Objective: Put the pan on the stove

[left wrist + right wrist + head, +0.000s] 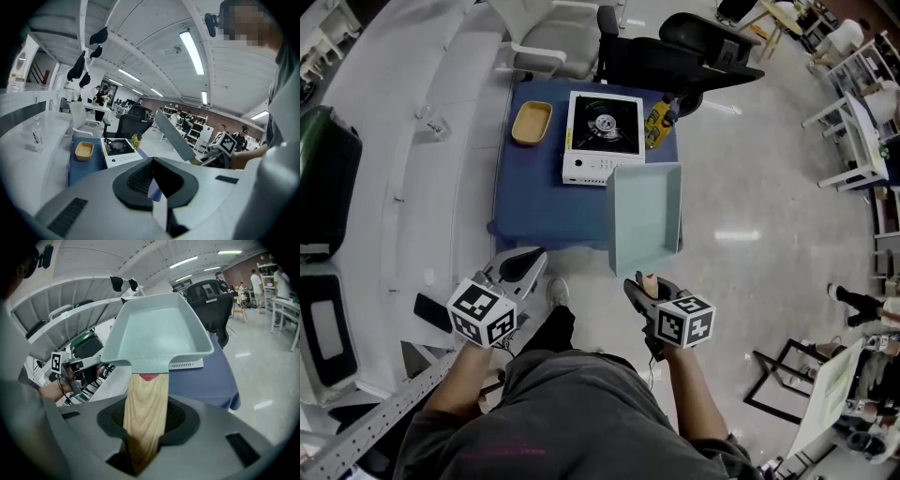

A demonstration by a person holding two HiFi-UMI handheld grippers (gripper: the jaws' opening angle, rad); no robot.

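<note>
Leftmost, the left tongs point(525, 265) are held out in front of the person, short of the bench's near edge, with their jaws brought together and nothing gripped. Beyond them a blue-covered bench point(534, 206) is seen, with a yellow dish point(532, 123) set at its far left and 1 white stove point(603, 137) just beside that dish. Right of the stove a yellow bottle point(657, 120) is stood. Over the bench's near right corner the pale square pan point(647, 217) is held in the air, apart from the stove. Its wooden handle point(145, 404) is clamped in the right tongs point(643, 284).
</note>
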